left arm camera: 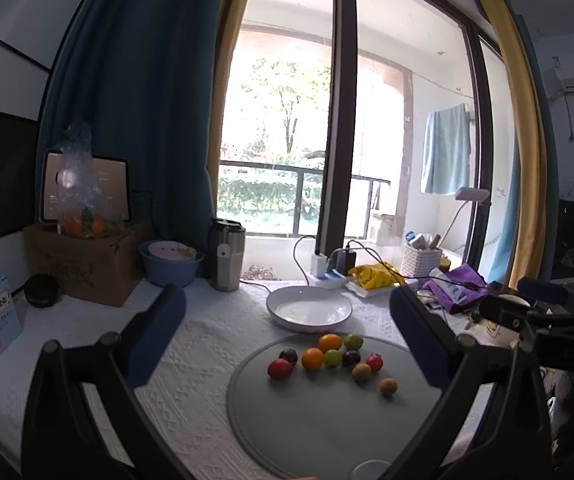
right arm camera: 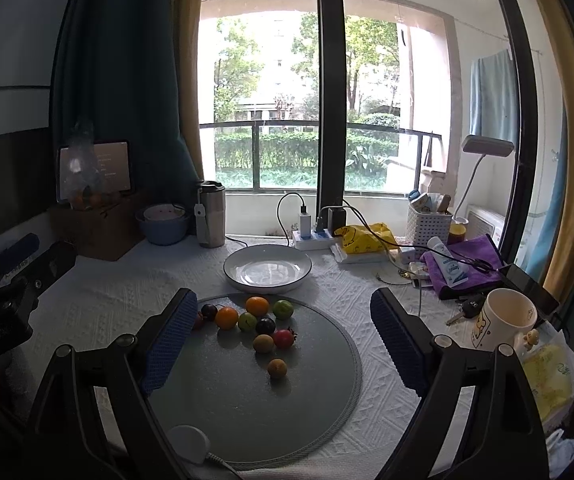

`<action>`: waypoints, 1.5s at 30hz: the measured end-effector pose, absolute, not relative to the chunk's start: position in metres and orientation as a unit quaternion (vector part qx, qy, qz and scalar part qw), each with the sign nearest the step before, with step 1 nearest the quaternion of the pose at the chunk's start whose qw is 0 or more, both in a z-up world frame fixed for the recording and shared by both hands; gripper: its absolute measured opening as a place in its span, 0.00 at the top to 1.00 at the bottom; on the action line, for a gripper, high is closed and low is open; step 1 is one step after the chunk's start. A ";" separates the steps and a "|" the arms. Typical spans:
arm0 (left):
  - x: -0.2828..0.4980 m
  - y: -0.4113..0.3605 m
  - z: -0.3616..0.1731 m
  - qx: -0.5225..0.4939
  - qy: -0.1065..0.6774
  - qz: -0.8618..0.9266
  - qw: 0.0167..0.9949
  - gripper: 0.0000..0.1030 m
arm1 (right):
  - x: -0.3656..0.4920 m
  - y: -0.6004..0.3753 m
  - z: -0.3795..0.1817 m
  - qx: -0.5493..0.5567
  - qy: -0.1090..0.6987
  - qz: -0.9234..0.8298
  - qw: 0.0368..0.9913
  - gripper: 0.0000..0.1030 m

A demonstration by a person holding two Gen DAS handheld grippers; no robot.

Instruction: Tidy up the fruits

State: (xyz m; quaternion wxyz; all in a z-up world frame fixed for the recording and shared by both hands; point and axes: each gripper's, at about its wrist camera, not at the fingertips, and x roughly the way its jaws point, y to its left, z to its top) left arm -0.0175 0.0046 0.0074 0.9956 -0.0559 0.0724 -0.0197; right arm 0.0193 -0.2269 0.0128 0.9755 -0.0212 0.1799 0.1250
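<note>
Nearest you, both your left tool (left arm camera: 287, 336) and right tool (right arm camera: 283, 332) hang wide open and empty over the grey mat (right arm camera: 247, 408), where the fruits (right arm camera: 255, 324) cluster untouched, so sorting hasn't begun: close on one, then carry it beyond the mat to the white plate (right arm camera: 267, 270).

Left gripper (left arm camera: 287, 336): we are holding it spread wide, empty.
Fruits (left arm camera: 329, 358): we are seeing them clustering on the round mat (left arm camera: 307, 432).
</note>
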 end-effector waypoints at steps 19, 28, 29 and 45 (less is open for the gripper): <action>-0.016 0.005 0.007 -0.063 0.079 -0.034 0.994 0.00 | 0.022 -0.228 0.010 -0.019 0.186 0.128 0.974 0.12; -0.018 0.004 0.007 -0.064 0.075 -0.036 0.994 0.00 | 0.022 -0.227 0.010 -0.021 0.187 0.129 0.974 0.12; -0.018 0.004 0.007 -0.064 0.074 -0.037 0.994 0.00 | 0.022 -0.226 0.010 -0.021 0.187 0.129 0.974 0.12; -0.015 0.006 0.007 -0.066 0.080 -0.034 0.994 0.01 | 0.031 -0.227 0.009 -0.022 0.193 0.130 0.972 0.12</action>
